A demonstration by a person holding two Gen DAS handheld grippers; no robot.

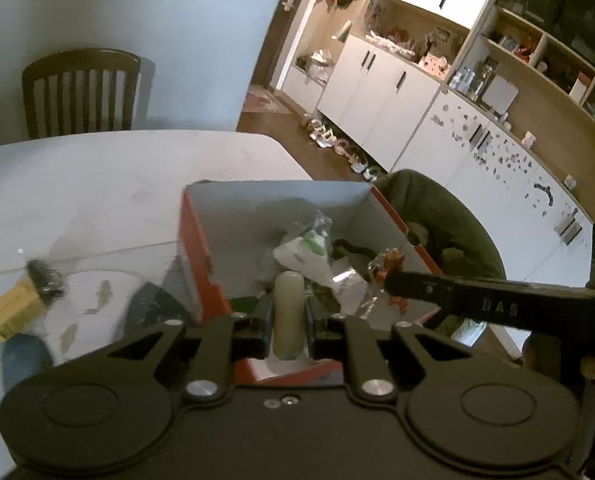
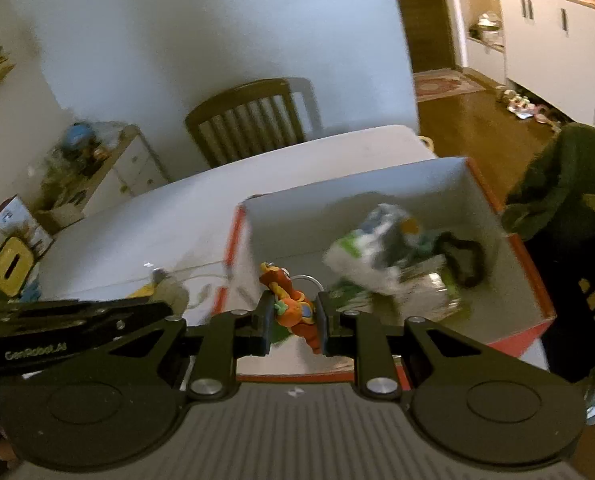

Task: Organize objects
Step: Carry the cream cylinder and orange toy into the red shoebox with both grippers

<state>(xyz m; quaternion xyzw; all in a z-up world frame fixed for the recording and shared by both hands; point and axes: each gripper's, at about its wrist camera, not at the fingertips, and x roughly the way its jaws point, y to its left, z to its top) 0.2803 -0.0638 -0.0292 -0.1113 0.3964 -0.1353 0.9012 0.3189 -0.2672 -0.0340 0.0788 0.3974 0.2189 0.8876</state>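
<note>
Now both claws hang over the box (image 2: 529, 264): the left claw (image 1: 288, 320) clamps a pale tube (image 1: 288, 312), the right claw (image 2: 293, 318) pinches an orange toy (image 2: 293, 308). Lower each straight ahead before letting go, clear of the wrappers (image 2: 377, 256) beyond.

I'm seeing matt cardboard box (image 2: 535, 288), orange outside, white inside; crinkly glossy plastic wrappers (image 1: 345, 280) shining; my matt black plastic grippers (image 2: 292, 322); wooden slatted chair (image 1: 79, 92) looking smooth.
</note>
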